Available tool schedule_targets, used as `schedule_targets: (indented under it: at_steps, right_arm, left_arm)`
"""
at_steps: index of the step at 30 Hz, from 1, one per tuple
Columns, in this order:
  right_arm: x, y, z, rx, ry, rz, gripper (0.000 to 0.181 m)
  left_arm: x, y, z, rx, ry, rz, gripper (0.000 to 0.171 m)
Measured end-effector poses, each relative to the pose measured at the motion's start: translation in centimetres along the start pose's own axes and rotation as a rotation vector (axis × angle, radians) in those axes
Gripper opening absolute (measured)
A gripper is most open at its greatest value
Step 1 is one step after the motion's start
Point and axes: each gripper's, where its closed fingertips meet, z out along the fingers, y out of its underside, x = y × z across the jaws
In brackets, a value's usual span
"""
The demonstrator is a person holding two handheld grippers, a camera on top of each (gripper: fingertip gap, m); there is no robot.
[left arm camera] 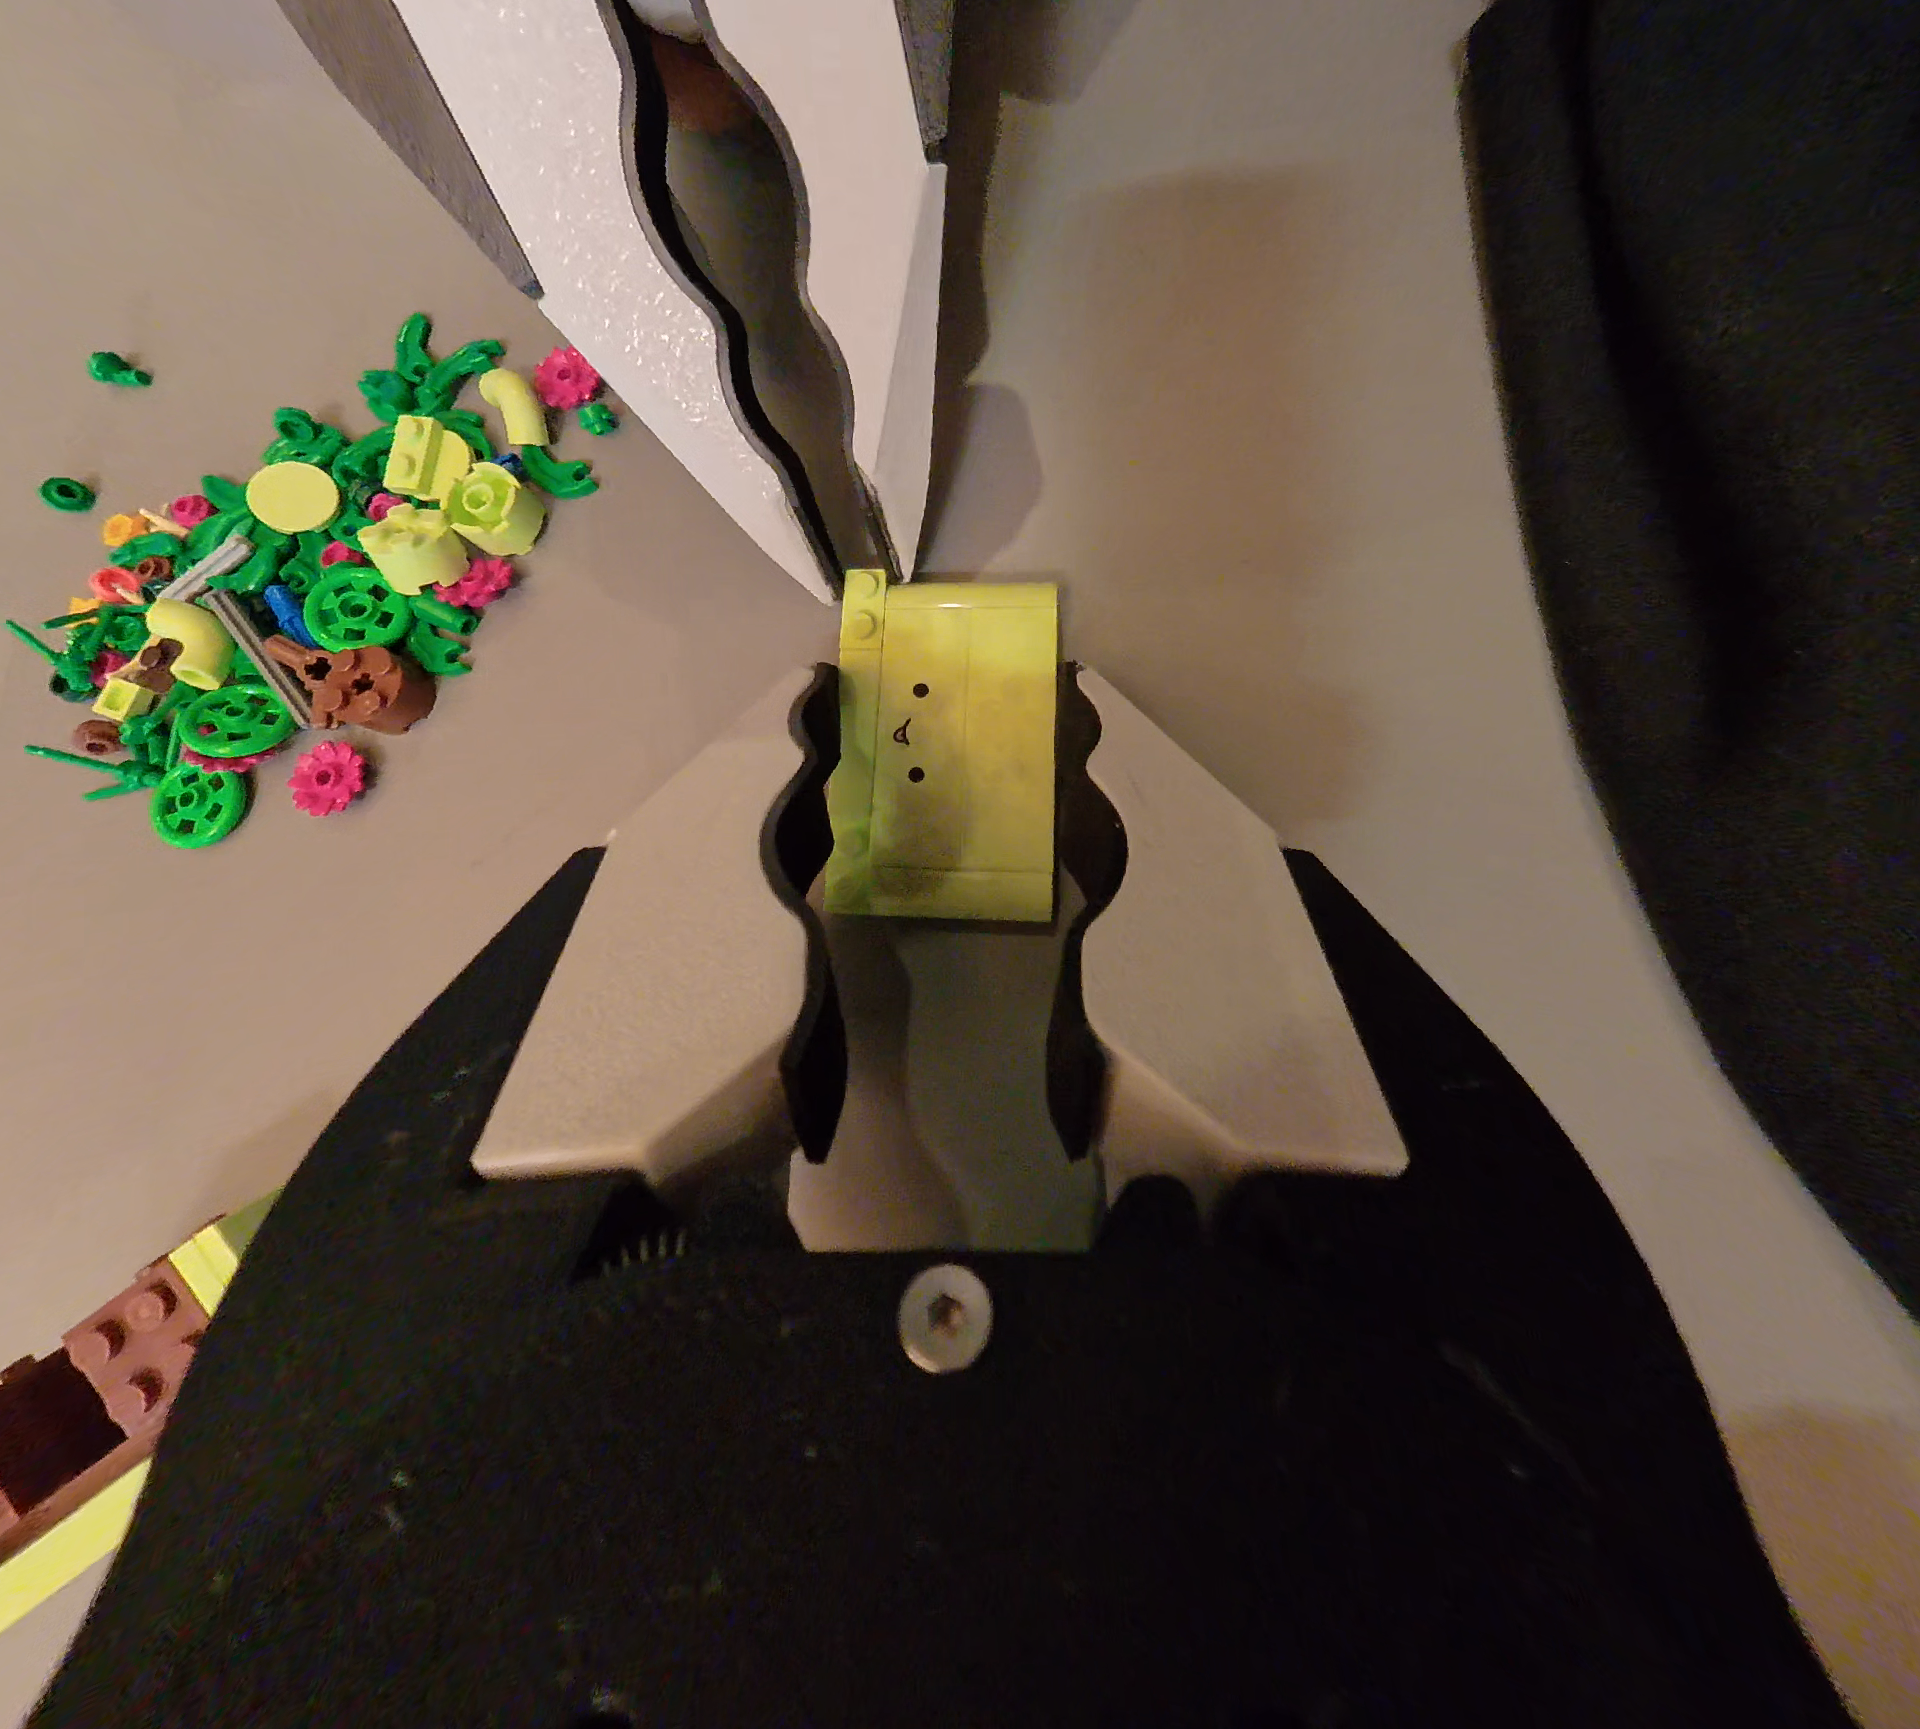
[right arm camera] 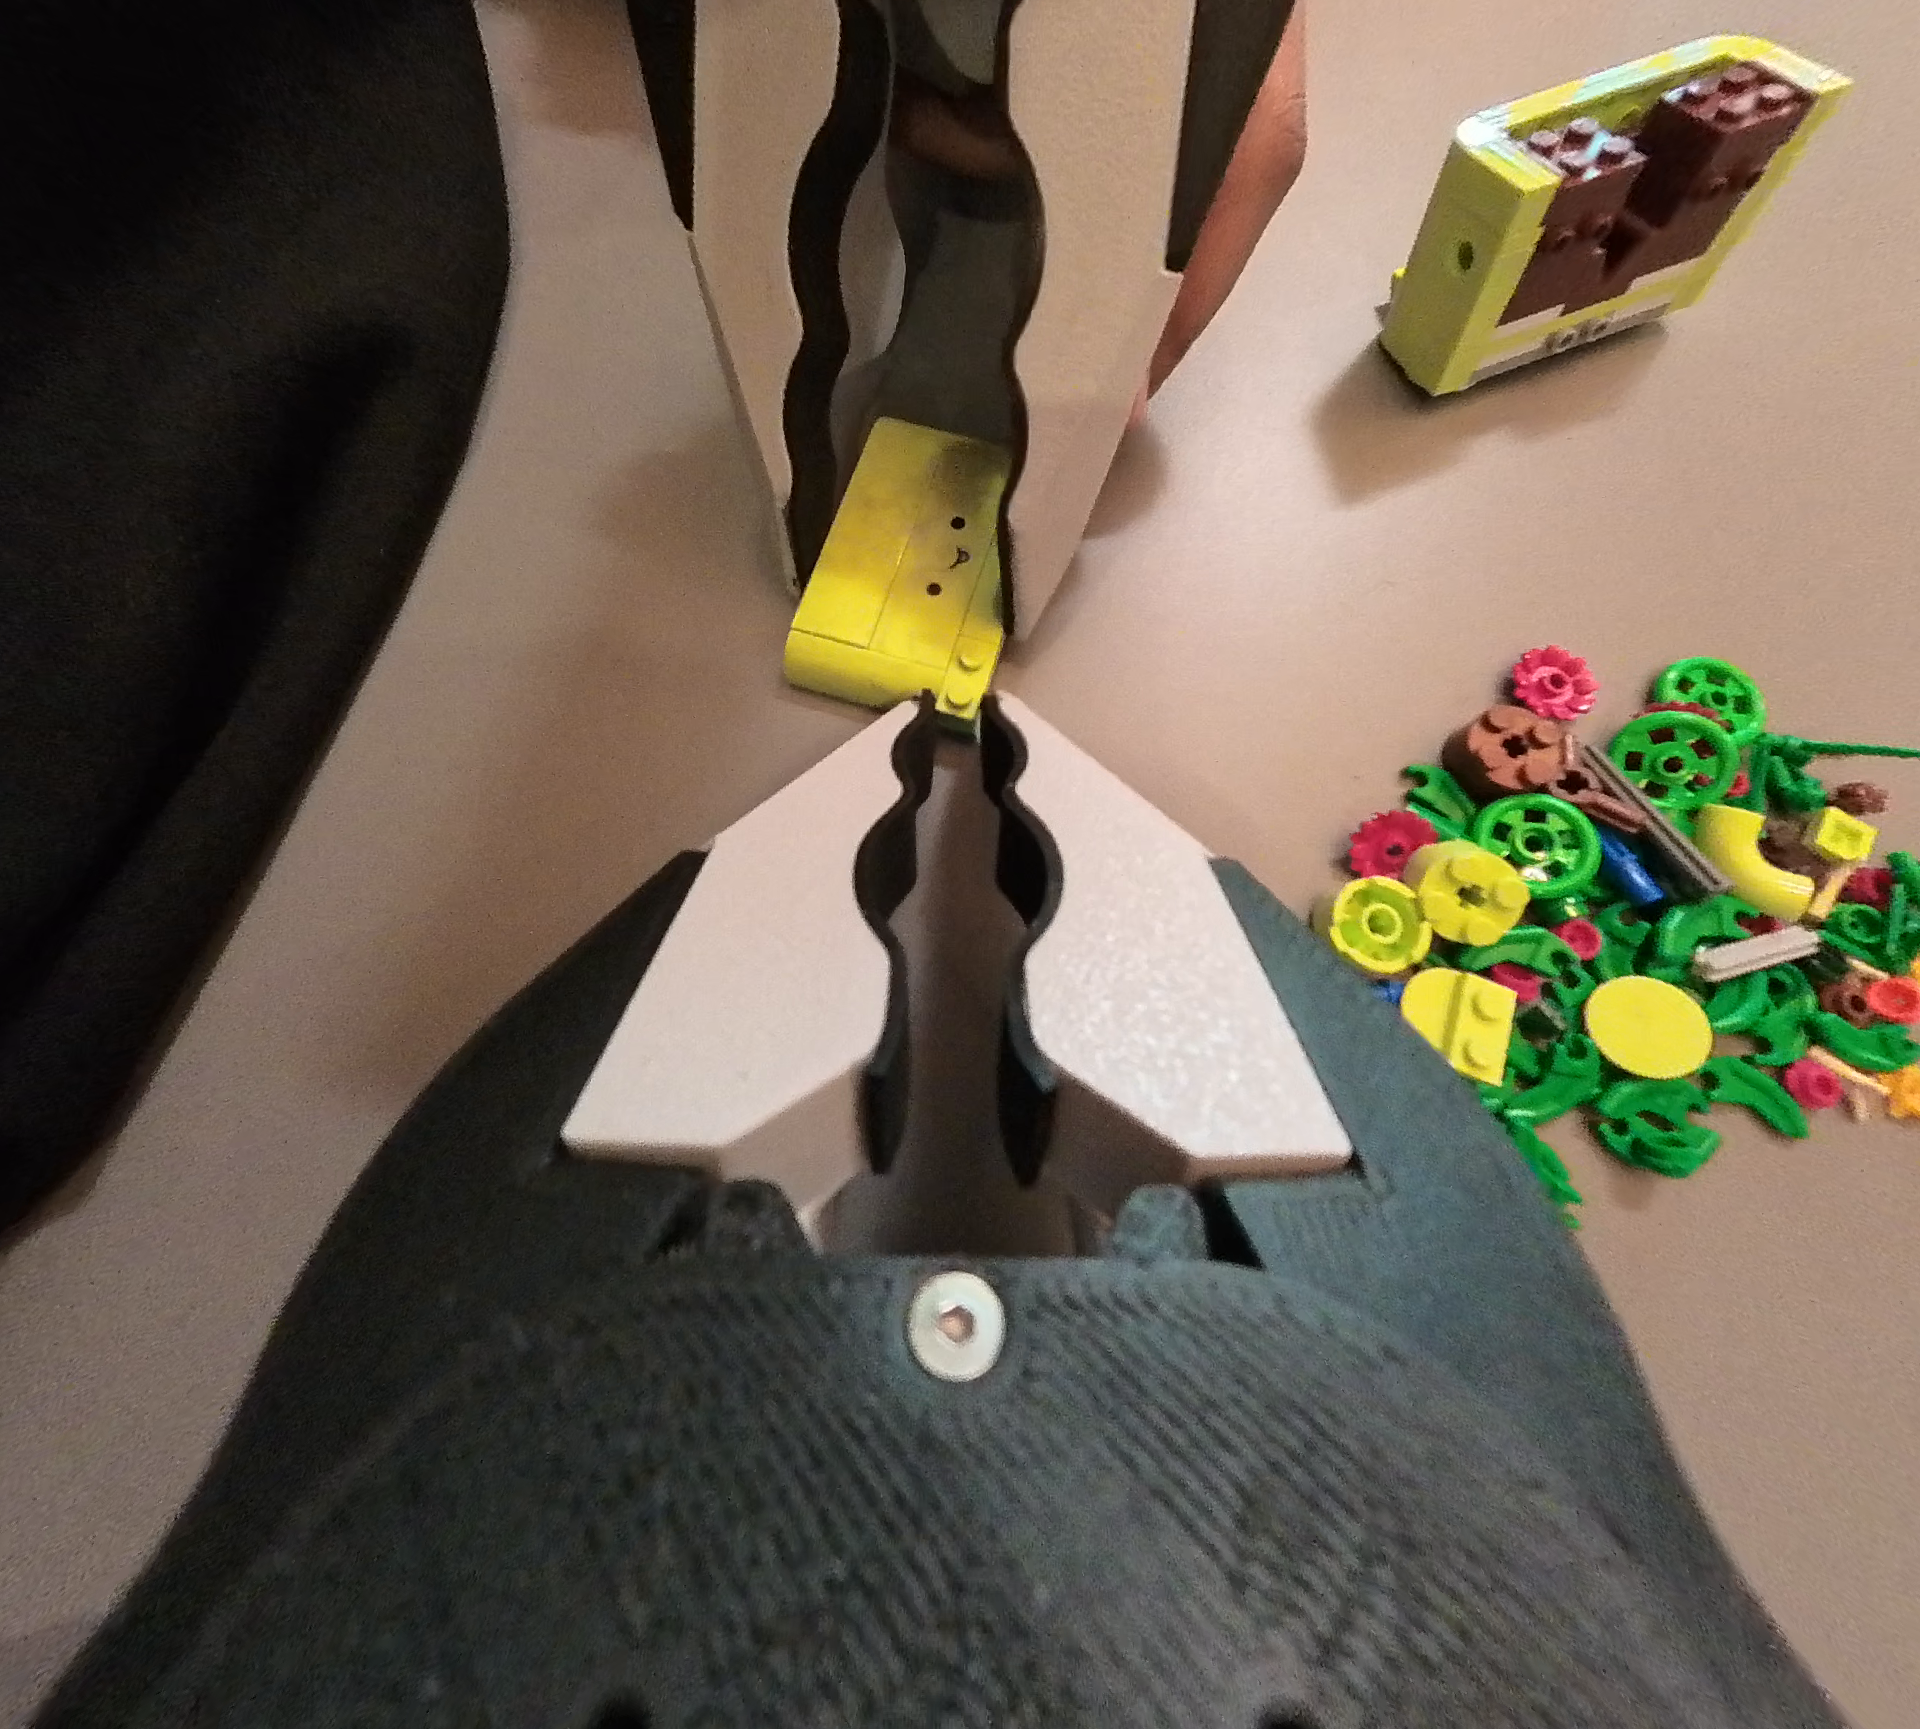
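Yellow-green brick block (left arm camera: 951,760) | clamped in left claw (left arm camera: 945,806) | right claw (right arm camera: 954,718) pinches its studded edge

We see a lime-yellow brick assembly (left arm camera: 956,744) with two black dots and a small black curved mark printed on its face. Our left gripper (left arm camera: 945,806) and right gripper (right arm camera: 956,723) are black with white fingers and black wavy pads. The tabletop (left arm camera: 208,1004) is plain beige. The loose brick pile (right arm camera: 1662,931) mixes bright green, lime, magenta, brown, grey, blue and orange. A boxy model (right arm camera: 1600,225) is lime with dark brown studs.
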Motion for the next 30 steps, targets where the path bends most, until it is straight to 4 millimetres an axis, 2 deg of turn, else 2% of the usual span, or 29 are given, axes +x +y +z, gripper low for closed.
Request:
schedule_targets:
  at_steps: [4,11,30]
  right_arm:
    - [-0.11,-0.24,0.09,0.004,0.022,-0.023,0.006]
    - [-0.13,-0.28,0.13,0.007,-0.003,0.075,0.005]
    - [-0.13,-0.49,-0.06,0.035,-0.043,0.186,0.005]
  left_arm:
    - [0.15,-0.02,-0.04,0.002,0.009,0.003,0.040]
    - [0.21,0.00,-0.06,0.001,0.009,0.002,0.040]
    - [0.28,0.18,-0.08,-0.007,0.000,-0.002,0.041]
